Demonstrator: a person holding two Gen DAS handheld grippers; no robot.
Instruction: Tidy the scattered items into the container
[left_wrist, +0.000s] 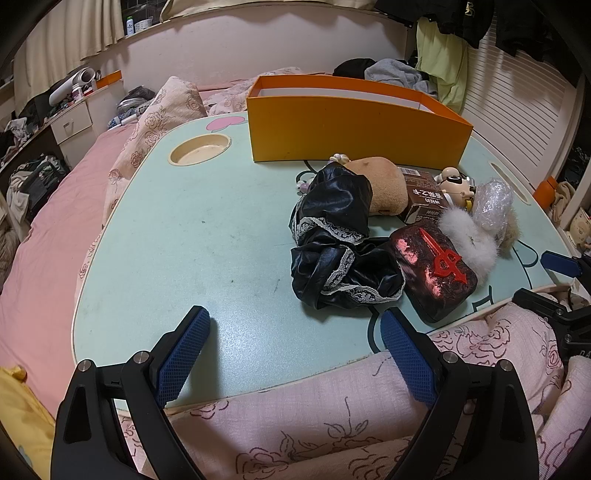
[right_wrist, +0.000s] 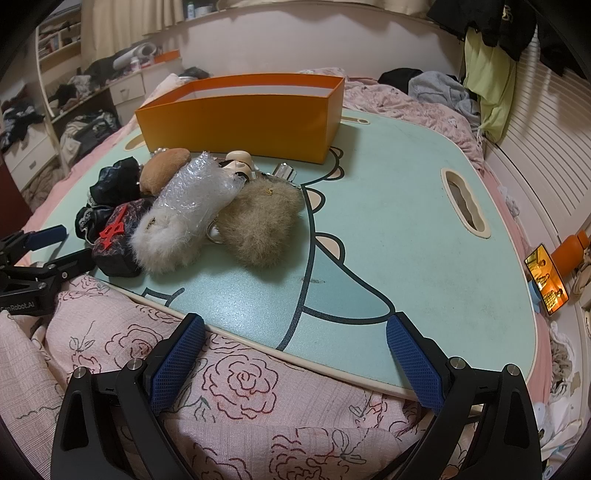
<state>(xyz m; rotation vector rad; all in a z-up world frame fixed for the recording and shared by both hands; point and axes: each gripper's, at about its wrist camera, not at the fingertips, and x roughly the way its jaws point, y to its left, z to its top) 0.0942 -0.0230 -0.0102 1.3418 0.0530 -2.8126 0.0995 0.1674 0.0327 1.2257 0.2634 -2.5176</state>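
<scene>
An empty orange box (left_wrist: 354, 125) (right_wrist: 240, 118) stands at the far side of a mint-green lap table (left_wrist: 207, 229) (right_wrist: 406, 236). In front of it lies a pile: black lace-trimmed satin cloth (left_wrist: 336, 236) (right_wrist: 114, 181), a dark pouch with a red emblem (left_wrist: 436, 273) (right_wrist: 114, 240), a white fur piece (left_wrist: 469, 236) (right_wrist: 166, 240), a bubble-wrapped bundle (left_wrist: 493, 201) (right_wrist: 199, 188), a tan fluffy pouch (right_wrist: 258, 225), a brown plush (left_wrist: 384, 184) (right_wrist: 162, 170), a brown carton (left_wrist: 424, 199) and a small figurine (left_wrist: 454, 182) (right_wrist: 238, 166). My left gripper (left_wrist: 295, 332) and right gripper (right_wrist: 295, 341) hover open over the table's near edge, holding nothing.
The table rests on a bed with pink rose-print bedding (left_wrist: 314, 424) (right_wrist: 147, 350). A round cup recess (left_wrist: 199, 148) sits at the table's far left, a slot (right_wrist: 465, 206) at its right. A lit phone (right_wrist: 546, 284) and orange bottle (right_wrist: 570, 251) stand to the right. Clothes are heaped behind.
</scene>
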